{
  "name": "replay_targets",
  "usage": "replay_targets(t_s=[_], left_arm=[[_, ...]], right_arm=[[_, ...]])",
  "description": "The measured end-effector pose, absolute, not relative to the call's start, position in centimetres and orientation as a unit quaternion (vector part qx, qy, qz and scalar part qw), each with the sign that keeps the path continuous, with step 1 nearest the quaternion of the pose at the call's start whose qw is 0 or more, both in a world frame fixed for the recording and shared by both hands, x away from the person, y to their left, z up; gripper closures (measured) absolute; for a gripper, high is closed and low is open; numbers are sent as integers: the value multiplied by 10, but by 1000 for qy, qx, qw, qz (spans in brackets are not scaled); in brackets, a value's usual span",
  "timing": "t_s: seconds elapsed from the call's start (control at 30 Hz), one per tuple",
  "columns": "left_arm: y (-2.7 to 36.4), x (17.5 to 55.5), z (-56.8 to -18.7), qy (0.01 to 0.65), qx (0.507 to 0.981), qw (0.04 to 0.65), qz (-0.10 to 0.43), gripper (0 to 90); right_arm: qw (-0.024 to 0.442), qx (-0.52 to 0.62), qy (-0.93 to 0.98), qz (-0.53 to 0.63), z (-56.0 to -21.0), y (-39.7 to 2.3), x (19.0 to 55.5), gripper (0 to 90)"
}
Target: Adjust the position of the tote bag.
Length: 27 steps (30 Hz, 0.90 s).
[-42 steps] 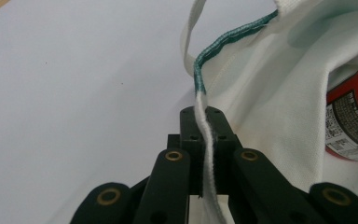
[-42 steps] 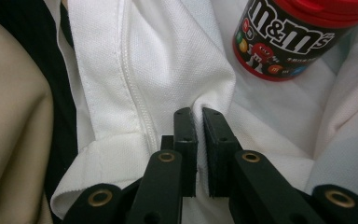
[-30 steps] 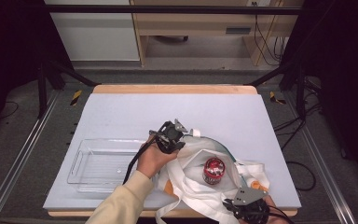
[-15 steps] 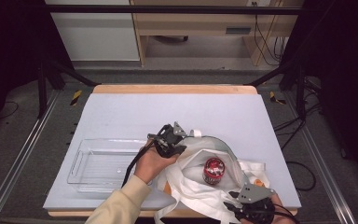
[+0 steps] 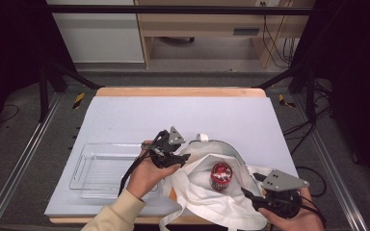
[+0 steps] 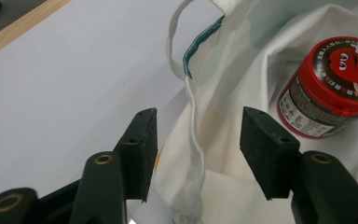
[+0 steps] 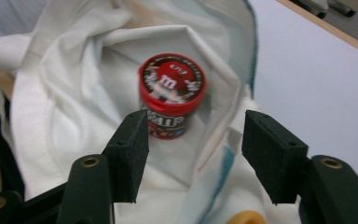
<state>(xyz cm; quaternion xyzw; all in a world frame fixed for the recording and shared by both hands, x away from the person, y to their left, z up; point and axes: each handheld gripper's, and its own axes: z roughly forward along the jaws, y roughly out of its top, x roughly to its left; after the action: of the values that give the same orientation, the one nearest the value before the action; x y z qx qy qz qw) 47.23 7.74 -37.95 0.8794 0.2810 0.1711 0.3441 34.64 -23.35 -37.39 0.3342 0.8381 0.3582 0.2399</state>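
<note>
Release the white cloth tote bag (image 5: 207, 192)

Both grippers, left (image 6: 196, 135) and right (image 7: 193, 140), have just been opening, holding nothing; lift clear without snagging the rim or the red-lidded candy jar (image 7: 172, 95).

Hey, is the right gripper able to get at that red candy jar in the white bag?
Probably yes: the right gripper is open, the candy jar lies uncovered ahead in the bag's open mouth.

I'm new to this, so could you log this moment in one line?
left gripper: jaws just opened, bag edge loose between | right gripper: just opened, empty | candy jar: inside white bag
</note>
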Motion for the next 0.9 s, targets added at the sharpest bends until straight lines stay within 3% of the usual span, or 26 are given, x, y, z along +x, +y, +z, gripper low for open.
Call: replay_targets(t_s=[0.47,0.9], left_arm=[[89,458,-377,272,886,337,167,412],[89,458,-390,266,895,321,155,514]], right_arm=[[245,377,830,331,-385,-240,373,386],[236,384,836,313,-395,-239,379,476]])
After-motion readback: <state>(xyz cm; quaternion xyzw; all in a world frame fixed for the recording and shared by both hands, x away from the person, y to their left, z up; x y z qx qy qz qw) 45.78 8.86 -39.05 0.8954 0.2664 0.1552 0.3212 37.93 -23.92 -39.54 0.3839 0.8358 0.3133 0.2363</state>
